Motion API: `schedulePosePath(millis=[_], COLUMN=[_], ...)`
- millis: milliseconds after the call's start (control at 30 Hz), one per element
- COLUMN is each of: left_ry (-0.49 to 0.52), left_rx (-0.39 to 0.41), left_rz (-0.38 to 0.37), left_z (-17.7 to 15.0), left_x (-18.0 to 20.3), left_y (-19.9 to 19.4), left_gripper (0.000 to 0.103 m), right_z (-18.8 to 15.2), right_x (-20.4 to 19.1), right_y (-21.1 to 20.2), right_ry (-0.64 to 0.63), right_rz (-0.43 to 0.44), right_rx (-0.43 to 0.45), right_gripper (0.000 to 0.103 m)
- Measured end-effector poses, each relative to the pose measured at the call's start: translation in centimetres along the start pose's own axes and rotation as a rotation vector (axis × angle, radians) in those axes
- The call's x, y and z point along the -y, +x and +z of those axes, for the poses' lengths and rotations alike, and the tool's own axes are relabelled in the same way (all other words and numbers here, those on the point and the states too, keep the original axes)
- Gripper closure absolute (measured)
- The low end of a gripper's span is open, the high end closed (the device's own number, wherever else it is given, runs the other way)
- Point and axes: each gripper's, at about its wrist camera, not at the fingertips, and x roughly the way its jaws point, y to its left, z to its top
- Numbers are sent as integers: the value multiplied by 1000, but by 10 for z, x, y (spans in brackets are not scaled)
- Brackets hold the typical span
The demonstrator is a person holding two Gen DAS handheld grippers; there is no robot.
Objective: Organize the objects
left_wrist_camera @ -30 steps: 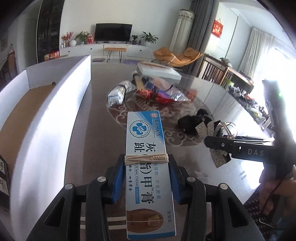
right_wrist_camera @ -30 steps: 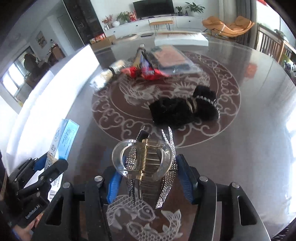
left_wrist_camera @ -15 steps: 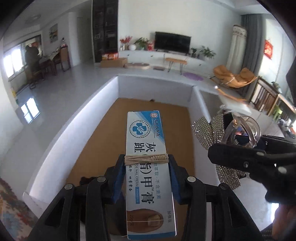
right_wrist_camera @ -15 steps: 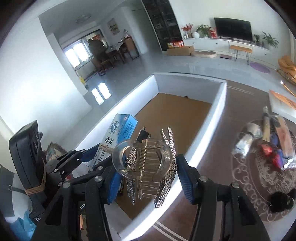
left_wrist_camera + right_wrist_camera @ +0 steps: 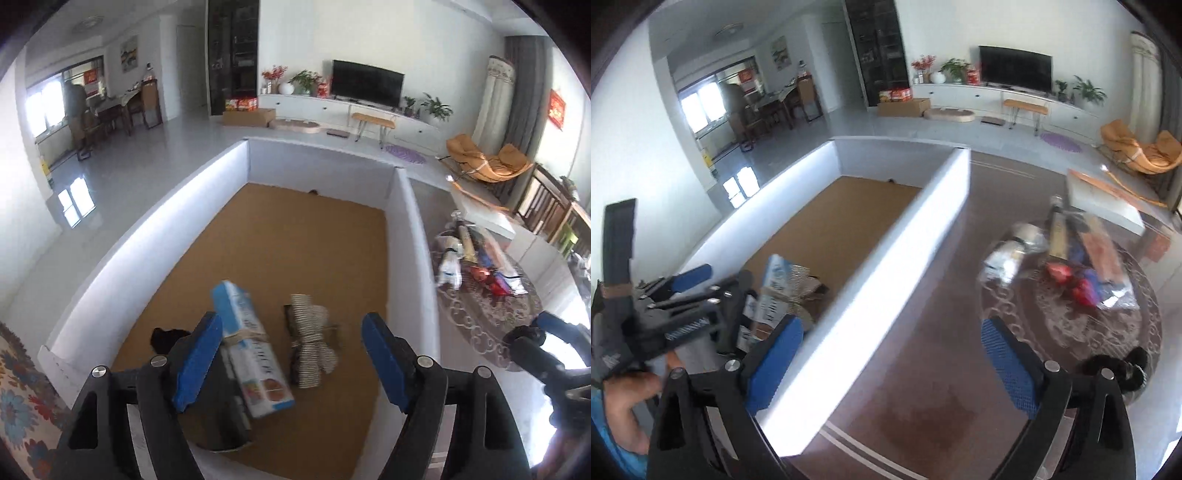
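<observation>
Left claw [image 5: 291, 358] spread wide, gripping nothing, low centre of frame. Right claw [image 5: 892, 360] likewise released, straddling white box [image 5: 886, 254] wall. Cream carton [image 5: 251, 350] and sparkly hair clip [image 5: 310, 350] lying inside, lower middle. Farther right on bench [image 5: 923, 369], packet pile [image 5: 1071, 251] and black scrunchies [image 5: 1123, 369] waiting. Risk judged: clipping wall on withdrawal, shoving box.

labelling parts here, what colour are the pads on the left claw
Blue pads on black arms; the left wrist view shows them best.
</observation>
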Motion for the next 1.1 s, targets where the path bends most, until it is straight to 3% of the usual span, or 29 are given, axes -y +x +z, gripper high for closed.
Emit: schedulePosePath(millis=[133, 233, 267, 400, 500, 633, 800, 1100], left_ry=[101, 195, 221, 285, 309, 331, 359, 401], left_rx=[45, 44, 28, -116, -154, -161, -176, -164], left_rz=[-179, -306, -343, -468, -443, -346, -283, -250], left_z=[-3, -23, -30, -62, -82, -94, -93, -93], left_x=[67, 126, 144, 216, 251, 264, 258, 258], left_y=[-26, -41, -43, -8, 29, 71, 92, 100], left_gripper=[25, 7, 0, 0, 0, 0, 0, 0], right_z=[-64, -119, -135, -165, -165, -165, -163, -165], right_x=[85, 140, 157, 202, 220, 224, 222, 219], right_y=[-7, -15, -18, -29, -34, -35, -31, -30], right_ry=[98, 198, 233, 314, 352, 357, 355, 354], right_rz=[-212, -337, -369, -450, -462, -468, -475, -479], right_rx=[-29, -82, -88, -102, -95, -82, -71, -63], right_gripper=[5, 5, 5, 5, 5, 5, 0, 0])
